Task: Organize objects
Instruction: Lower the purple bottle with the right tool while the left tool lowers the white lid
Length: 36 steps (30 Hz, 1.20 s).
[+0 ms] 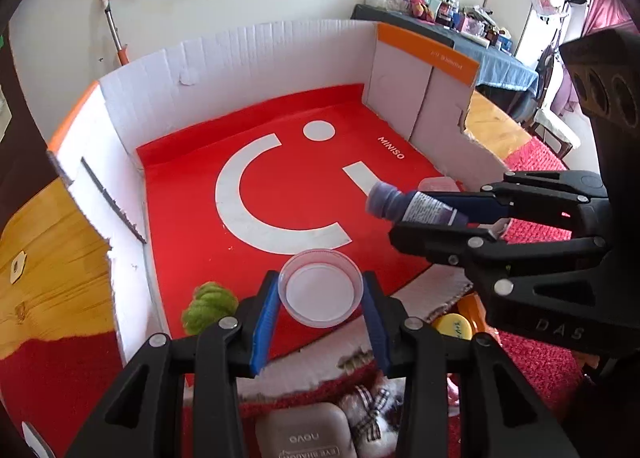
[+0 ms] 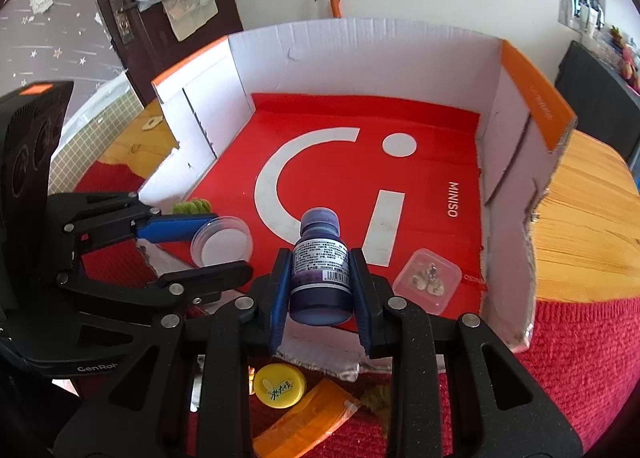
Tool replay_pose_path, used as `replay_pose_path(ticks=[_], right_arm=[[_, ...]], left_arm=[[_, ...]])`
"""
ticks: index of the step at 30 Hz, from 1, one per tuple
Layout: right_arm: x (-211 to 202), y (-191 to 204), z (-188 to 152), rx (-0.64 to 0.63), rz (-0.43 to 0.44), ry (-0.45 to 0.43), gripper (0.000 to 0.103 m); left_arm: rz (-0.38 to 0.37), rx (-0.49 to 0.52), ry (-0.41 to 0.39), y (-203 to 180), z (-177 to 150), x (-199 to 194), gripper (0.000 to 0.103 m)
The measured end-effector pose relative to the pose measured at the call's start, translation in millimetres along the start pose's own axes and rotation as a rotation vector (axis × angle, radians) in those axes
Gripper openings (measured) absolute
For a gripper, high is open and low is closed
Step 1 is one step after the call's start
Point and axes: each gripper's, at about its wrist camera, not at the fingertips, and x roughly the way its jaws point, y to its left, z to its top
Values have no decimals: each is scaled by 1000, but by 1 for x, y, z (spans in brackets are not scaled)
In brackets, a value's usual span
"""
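Observation:
A white cardboard box (image 1: 240, 53) with a red MINISO floor (image 1: 292, 185) lies open at its near side. My left gripper (image 1: 322, 294) is shut on a clear round dish (image 1: 320, 286) over the box's front edge; the dish also shows in the right wrist view (image 2: 222, 242). My right gripper (image 2: 320, 286) is shut on a small purple bottle (image 2: 320, 270) with a white label, held above the box floor; the bottle also shows in the left wrist view (image 1: 412, 205). A green knitted piece (image 1: 208, 306) lies on the floor at the left. A clear square container (image 2: 426, 282) lies at the right.
In front of the box, on a red cloth (image 2: 580, 358), lie a yellow cap (image 2: 280, 384), an orange object (image 2: 304, 422), a grey eye-shadow case (image 1: 304, 434) and a checked bow (image 1: 368, 406). The wooden table (image 2: 580, 217) shows at both sides. A cluttered table (image 1: 460, 25) stands behind.

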Motion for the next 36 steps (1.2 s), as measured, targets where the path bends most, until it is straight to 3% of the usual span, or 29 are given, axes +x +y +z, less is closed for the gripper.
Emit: replay_pose_path(ticks=[13,36], right_arm=[[21,-2,-1,-24,7,64,27],[21,-5,-3,-75,15,68,27]], left_arm=[[-25,14,47,7,4,15,43],[-27,53,49,6,5,22,43]])
